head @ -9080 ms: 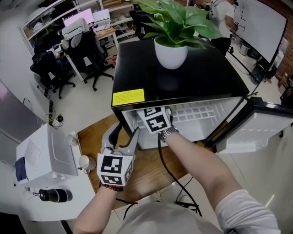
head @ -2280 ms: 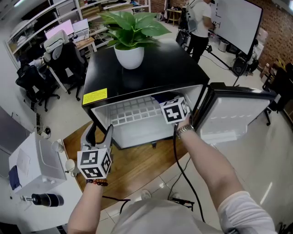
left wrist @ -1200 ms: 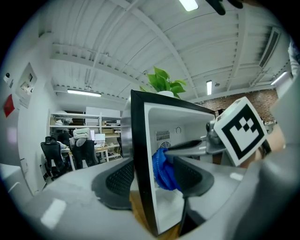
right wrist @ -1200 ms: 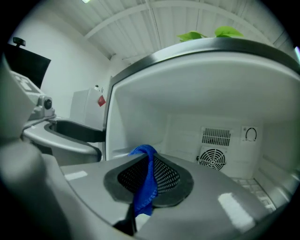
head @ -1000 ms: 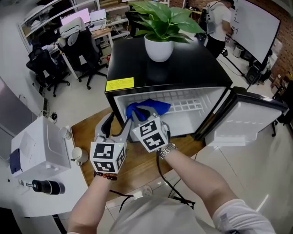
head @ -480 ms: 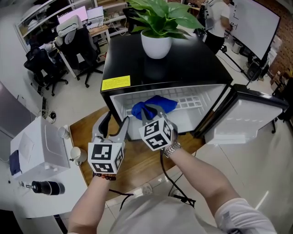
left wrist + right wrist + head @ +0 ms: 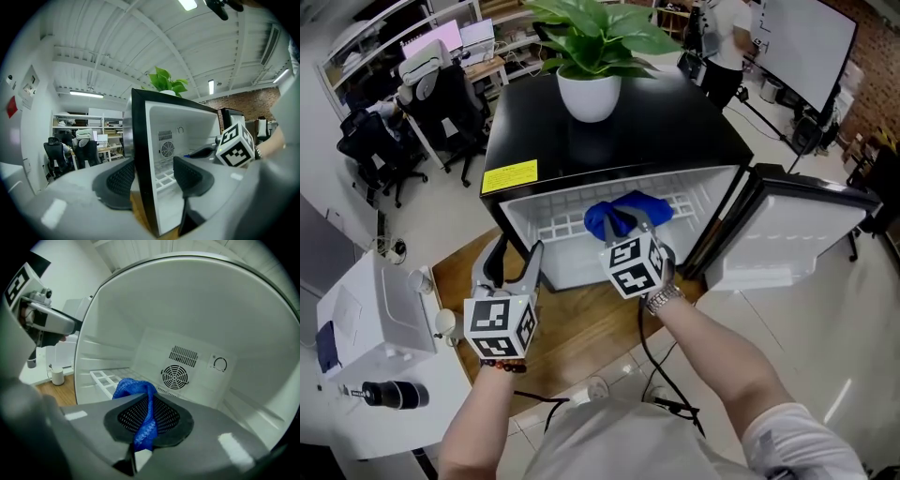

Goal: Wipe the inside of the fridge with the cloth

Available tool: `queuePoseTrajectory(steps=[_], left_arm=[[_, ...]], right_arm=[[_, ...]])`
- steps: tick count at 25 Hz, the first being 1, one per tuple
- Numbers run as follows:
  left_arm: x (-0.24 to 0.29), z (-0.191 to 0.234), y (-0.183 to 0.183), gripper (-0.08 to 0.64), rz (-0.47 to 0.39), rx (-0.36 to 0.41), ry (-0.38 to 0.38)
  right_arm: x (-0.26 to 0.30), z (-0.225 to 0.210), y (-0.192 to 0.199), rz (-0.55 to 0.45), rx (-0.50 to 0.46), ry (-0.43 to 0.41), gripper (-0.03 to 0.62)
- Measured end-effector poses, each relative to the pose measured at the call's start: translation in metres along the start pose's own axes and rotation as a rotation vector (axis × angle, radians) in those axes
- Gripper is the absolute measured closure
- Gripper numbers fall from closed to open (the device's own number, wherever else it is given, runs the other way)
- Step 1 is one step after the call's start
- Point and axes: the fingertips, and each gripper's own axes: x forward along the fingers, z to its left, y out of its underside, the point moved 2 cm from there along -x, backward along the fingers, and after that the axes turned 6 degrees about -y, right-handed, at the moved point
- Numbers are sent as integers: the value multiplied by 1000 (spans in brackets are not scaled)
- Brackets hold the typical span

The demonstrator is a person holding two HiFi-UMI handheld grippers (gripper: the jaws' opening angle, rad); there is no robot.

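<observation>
Centre frame, your right gripper (image 7: 630,227) pinches blue cloth (image 7: 602,217) at fridge (image 7: 675,141) mouth; left gripper (image 7: 514,265) gapes, idle. Press cloth flat, sweep wall-to-wall, slow.

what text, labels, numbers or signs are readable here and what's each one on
Nothing here reads as words.
yellow label on top of the fridge: print too small to read.
whiteboard: a few marks, too small.
red sign on the wall: blurred.
dial on the fridge's back wall: no legible numbers.
left marker cube and right marker cube: square patterns only, no letters.
</observation>
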Motion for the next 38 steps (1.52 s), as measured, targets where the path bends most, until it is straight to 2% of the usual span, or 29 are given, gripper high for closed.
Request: queuePoseTrajectory(steps=[14, 16, 24, 29, 38], left_arm=[[-6, -4, 3, 288, 17, -13, -27], [-9, -10, 4, 307, 20, -7, -15], [-12, -44, 9, 308, 31, 0, 42], [-5, -73, 7, 308, 32, 13, 111], [33, -147, -4, 304, 57, 36, 311]], right_arm=[[-20, -58, 29, 45, 63, 101, 561], [-22, -65, 31, 50, 75, 113, 561], [-28, -85, 39, 65, 132, 146, 561], [-32, -93, 41, 55, 169, 139, 561], [-75, -83, 0, -128, 168, -8, 561]])
